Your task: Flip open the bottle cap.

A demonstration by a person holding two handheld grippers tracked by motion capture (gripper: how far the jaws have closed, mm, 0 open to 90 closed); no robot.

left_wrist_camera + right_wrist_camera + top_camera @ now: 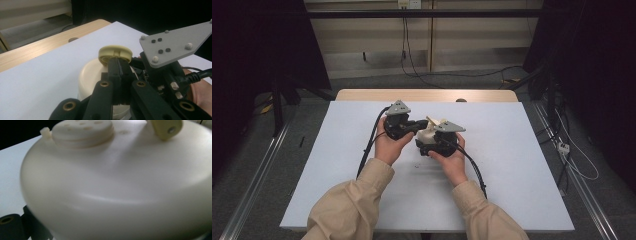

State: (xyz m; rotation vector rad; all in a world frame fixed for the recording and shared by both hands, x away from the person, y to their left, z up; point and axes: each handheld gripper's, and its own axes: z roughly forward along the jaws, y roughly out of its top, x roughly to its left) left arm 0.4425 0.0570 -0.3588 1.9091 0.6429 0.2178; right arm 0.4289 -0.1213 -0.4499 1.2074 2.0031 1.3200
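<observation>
1. The left hand-held gripper (pixel 119 65) has its jaws pinched tight on the flip cap (pixel 115 53) of a cream shaker jar (pixel 428 133). Only the cap's edge is caught, so I judge a hard pull could slip the pads off or strain the small hinge tab (pixel 45 131).
2. The right hand-held gripper (pixel 438 143) cradles the jar's body; in its own view the jar crowds the lens, so I cannot tell whether its jaws are clamped or loose. If loose, the jar may twist or drop to the counter (pixel 512 165).
3. The jar sits at the counter's centre, between both hands: squat, rounded, glossy cream plastic, with a perforated sifter top (pixel 82 130), and the cap lifted towards 12 o'clock.
</observation>
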